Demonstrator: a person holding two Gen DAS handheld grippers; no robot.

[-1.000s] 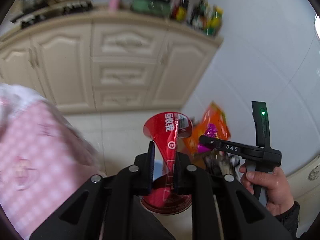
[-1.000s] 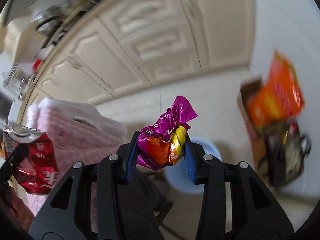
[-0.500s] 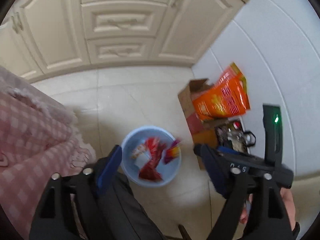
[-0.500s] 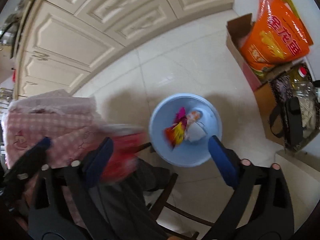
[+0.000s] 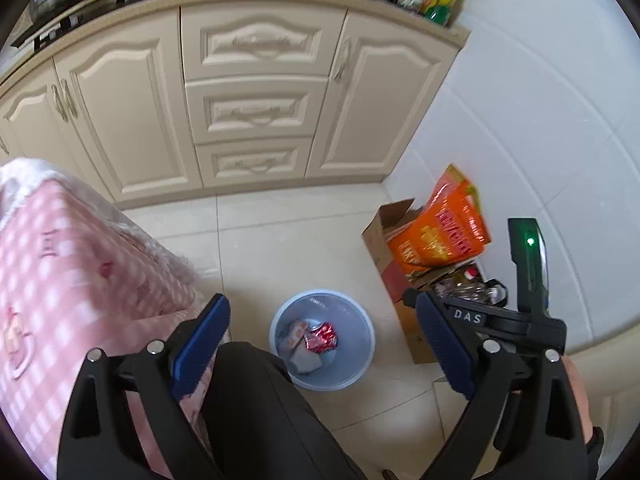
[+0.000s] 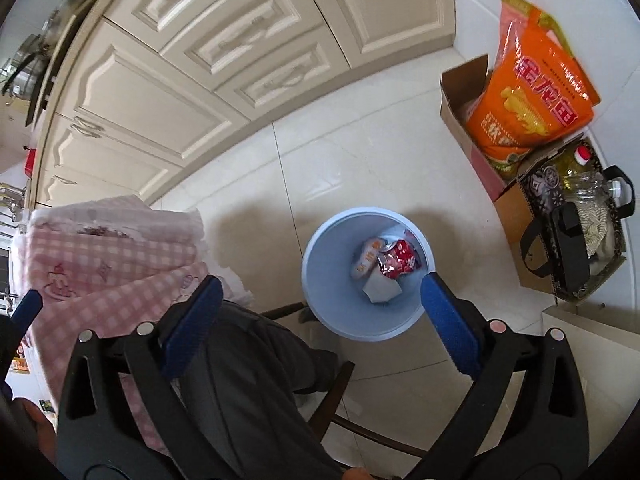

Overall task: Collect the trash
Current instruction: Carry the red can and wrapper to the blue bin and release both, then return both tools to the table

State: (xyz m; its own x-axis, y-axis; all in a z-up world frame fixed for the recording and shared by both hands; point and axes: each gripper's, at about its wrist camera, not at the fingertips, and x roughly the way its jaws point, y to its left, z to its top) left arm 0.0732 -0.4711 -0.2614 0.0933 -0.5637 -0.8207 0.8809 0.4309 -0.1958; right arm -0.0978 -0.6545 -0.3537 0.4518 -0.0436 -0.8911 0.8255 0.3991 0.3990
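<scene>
A light blue bin [image 5: 362, 354] stands on the tiled floor below both grippers; it also shows in the right wrist view [image 6: 320, 280]. Inside lie a crushed red can [image 5: 320, 338] [image 6: 398, 264], a snack wrapper [image 6: 364, 264] and white paper [image 6: 382, 290]. My left gripper [image 5: 322, 346] is open and empty, high above the bin. My right gripper [image 6: 320, 316] is open and empty, also above the bin. The right gripper's body shows at the right of the left wrist view [image 5: 528, 312].
A table with a pink checked cloth [image 5: 60, 280] [image 6: 100, 256] stands to the left. A cardboard box with an orange bag [image 5: 440, 236] [image 6: 532, 96] and a bag with bottles [image 6: 576, 232] sit by the right wall. Cream cabinets [image 5: 248, 100] stand behind. The person's dark-trousered leg [image 5: 260, 408] is below.
One second ago the left gripper held the crushed red can and the right held a purple wrapper. Both opened and the trash fell into the bin. Both now hold open, raised higher.
</scene>
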